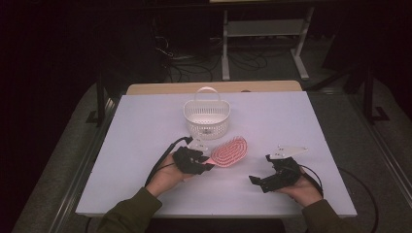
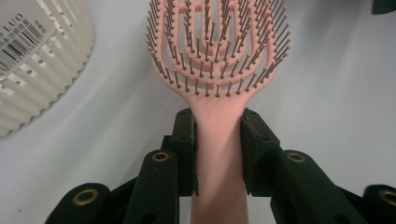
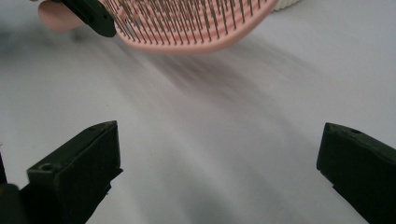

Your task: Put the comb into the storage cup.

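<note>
- The left gripper (image 1: 208,164) sits left of the table's (image 1: 145,121) middle, nearer the near edge than the far one, held in the person's left hand (image 1: 167,177).
- Its two black jaws are clamped on the handle of a pink hairbrush (image 1: 229,151), one pad pressing each side of the handle just below the brush head.
- In the left gripper view the pink hairbrush (image 2: 219,60) runs straight out from the jaws, bristles facing up toward the camera, the head beyond the pads.
- A white basket (image 1: 206,117) with a loop handle stands behind the brush, toward the far edge, near the table's middle; the brush head lies just in front of it, apart from it.
- The right gripper (image 1: 260,172) rests right of the middle, near the near edge, in the person's right hand (image 1: 303,189).
- Its jaws stand wide apart with nothing between them, aimed toward the brush; the brush head lies beyond them, well short of touching.
</note>
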Motion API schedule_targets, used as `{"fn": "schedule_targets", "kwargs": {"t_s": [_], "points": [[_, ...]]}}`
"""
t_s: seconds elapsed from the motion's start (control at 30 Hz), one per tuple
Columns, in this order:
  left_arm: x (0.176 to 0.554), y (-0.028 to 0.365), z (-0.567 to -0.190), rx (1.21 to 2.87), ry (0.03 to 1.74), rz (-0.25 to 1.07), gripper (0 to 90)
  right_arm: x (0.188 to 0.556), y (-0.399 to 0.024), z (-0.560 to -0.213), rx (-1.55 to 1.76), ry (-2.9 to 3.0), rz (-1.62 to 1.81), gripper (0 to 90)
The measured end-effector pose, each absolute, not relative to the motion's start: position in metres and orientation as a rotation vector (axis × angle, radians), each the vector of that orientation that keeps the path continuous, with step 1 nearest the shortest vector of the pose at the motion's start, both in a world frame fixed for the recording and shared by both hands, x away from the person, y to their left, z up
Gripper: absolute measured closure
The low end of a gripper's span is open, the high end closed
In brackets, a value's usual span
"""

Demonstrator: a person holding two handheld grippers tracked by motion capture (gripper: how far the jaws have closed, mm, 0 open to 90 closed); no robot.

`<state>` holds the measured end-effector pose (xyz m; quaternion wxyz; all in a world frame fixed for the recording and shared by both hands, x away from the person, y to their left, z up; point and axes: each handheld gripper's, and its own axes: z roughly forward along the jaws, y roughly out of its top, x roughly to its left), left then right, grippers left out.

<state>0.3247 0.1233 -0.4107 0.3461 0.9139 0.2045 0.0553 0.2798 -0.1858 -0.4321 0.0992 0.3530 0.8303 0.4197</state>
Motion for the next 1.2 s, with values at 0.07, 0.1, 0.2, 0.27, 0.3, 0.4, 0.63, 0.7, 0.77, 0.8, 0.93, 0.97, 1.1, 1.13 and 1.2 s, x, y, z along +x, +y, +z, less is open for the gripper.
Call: {"fn": "schedule_targets", "kwargs": {"t_s": [0.07,0.1,0.2,0.27,0.3,0.4,0.63,0.7,0.77,0.8,0.93,0.97,1.1,1.13,1.2], "points": [[0.324,0.126,-0.409,2.359,0.523,0.150,70.2,0.280,-0.186,-0.432,1.041,2.456,1.241,0.0],[0.324,0.128,-0.408,2.352,0.523,0.146,70.2,0.280,-0.186,-0.432,1.040,2.457,1.239,0.0],[0.323,0.133,-0.405,2.329,0.521,0.155,70.2,0.280,-0.186,-0.432,1.043,2.456,1.239,0.0],[0.322,0.137,-0.403,2.310,0.516,0.163,70.1,0.280,-0.186,-0.433,1.043,2.457,1.236,0.0],[0.321,0.139,-0.402,2.302,0.516,0.166,70.1,0.280,-0.186,-0.433,1.042,2.458,1.235,0.0],[0.320,0.144,-0.398,2.277,0.506,0.177,70.1,0.280,-0.186,-0.432,1.043,2.457,1.238,0.0],[0.316,0.155,-0.396,2.226,0.507,0.203,70.1,0.280,-0.186,-0.432,1.047,2.452,1.241,0.0],[0.316,0.159,-0.395,2.214,0.516,0.210,70.1,0.280,-0.186,-0.432,1.048,2.453,1.238,0.0],[0.315,0.164,-0.396,2.206,0.525,0.215,70.1,0.279,-0.186,-0.432,1.050,2.451,1.242,0.0],[0.314,0.167,-0.397,2.199,0.531,0.220,70.1,0.279,-0.186,-0.432,1.050,2.451,1.242,0.0],[0.312,0.179,-0.398,2.175,0.550,0.238,70.1,0.279,-0.187,-0.432,1.049,2.451,1.248,0.0],[0.311,0.181,-0.398,2.170,0.554,0.239,70.1,0.279,-0.187,-0.432,1.048,2.452,1.248,0.0],[0.309,0.191,-0.401,2.160,0.569,0.258,70.1,0.279,-0.187,-0.432,1.047,2.449,1.251,0.0],[0.309,0.193,-0.402,2.155,0.573,0.263,70.1,0.279,-0.187,-0.432,1.045,2.452,1.252,0.0],[0.307,0.198,-0.403,2.139,0.582,0.275,70.1,0.279,-0.187,-0.431,1.041,2.455,1.257,0.0]]}}
